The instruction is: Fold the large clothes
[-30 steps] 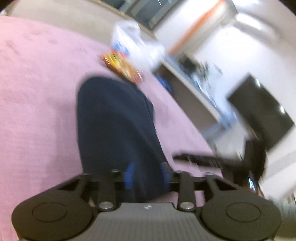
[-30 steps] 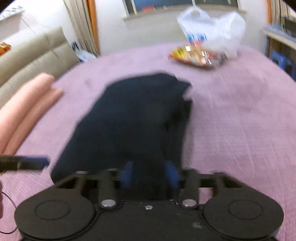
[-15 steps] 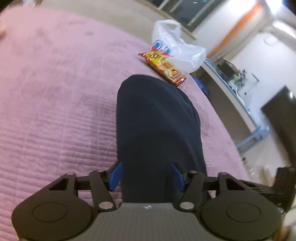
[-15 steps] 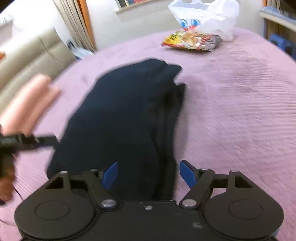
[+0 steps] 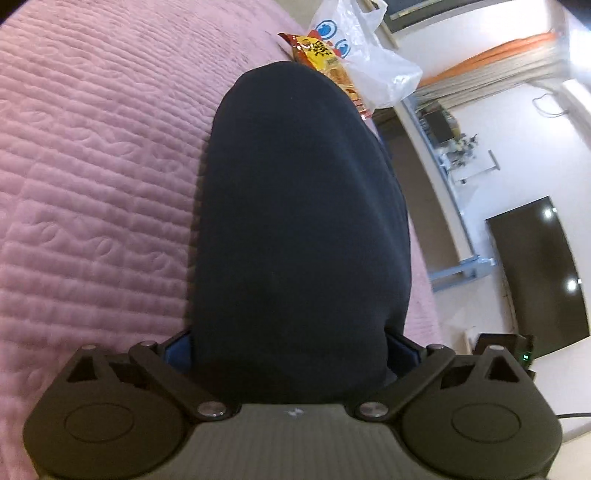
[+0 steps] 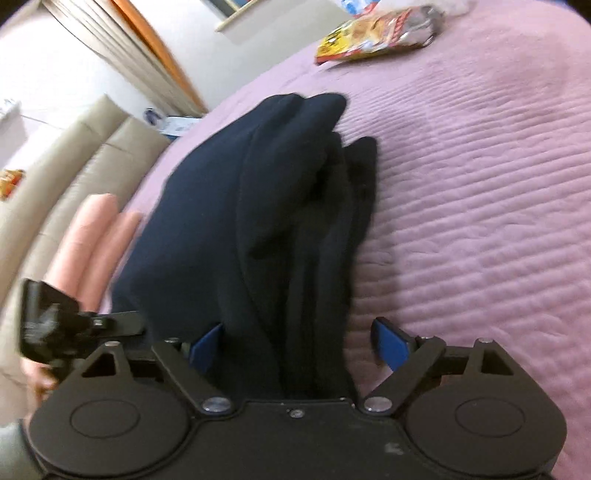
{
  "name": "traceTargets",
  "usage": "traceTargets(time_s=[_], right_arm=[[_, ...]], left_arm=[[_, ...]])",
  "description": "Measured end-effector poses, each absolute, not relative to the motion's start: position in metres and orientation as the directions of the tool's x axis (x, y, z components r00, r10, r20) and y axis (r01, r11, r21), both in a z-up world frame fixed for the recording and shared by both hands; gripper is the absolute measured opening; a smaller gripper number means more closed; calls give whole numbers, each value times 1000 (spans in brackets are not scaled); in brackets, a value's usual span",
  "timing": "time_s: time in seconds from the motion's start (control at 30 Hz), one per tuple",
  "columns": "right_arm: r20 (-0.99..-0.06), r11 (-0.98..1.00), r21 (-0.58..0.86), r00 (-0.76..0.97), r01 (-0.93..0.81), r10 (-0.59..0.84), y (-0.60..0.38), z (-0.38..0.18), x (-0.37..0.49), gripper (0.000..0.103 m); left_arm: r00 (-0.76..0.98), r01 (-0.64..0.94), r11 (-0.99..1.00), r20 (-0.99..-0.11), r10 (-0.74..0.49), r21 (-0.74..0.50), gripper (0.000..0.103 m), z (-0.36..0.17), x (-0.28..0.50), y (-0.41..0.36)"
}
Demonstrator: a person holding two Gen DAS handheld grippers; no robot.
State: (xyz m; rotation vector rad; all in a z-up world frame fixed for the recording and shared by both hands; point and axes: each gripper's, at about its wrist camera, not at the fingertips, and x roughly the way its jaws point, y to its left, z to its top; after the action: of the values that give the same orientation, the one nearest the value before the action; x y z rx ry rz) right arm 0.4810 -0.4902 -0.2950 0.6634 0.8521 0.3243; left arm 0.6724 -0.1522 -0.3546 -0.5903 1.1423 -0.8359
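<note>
A folded dark navy garment [image 5: 295, 221] is seen lying on a pink quilted bed [image 5: 92, 166], stretching straight ahead from both pairs of jaws. In the left wrist view, the left gripper [image 5: 291, 347] is spread wide and its jaws are opening; the garment's near end lies between them, and its cloth hides most of the blue pads, so contact cannot be told. In the right wrist view, the right gripper [image 6: 299, 343] is likewise opening, with the garment's layered edge between the jaws; a clear gap is seen beside the pad [image 6: 391, 343] on the picture's right. Beyond the garment's far end, a yellow snack packet [image 6: 373, 35] is seen on the bed, with a white plastic bag [image 5: 365, 62] just behind it. Peach pillows [image 6: 92, 236] lie left of the right jaws.
</note>
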Motion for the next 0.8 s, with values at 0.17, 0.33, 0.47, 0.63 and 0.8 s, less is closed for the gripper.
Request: traceTargets(time_s=[0.17,0.33,0.47,0.63,0.8], right_arm=[[-546,728,686,667,8,507,-482,-296,489,90],[-546,778,628,703,-16,456,-468,-261,474,54],[-515,795,601,721,-83,464,-451,-217,447,52],[-486,803,581,736,-132,472,-401,-164,375,53],[-483,797,591,735,-128,476,-349,-131,292,53]], left_arm=[[210,281,582,-543,-813,-763,82,-356,673,-150],[296,370,588,-508,-809,-720,59,-331,647,-143],[299,406,494,-399,-867,-769,58,-302,622,-117],[292,470,449,-346,-892,-760,58,-248,561,-66],[280,457,425,-327,-903,-782,59,-213,481,-12]])
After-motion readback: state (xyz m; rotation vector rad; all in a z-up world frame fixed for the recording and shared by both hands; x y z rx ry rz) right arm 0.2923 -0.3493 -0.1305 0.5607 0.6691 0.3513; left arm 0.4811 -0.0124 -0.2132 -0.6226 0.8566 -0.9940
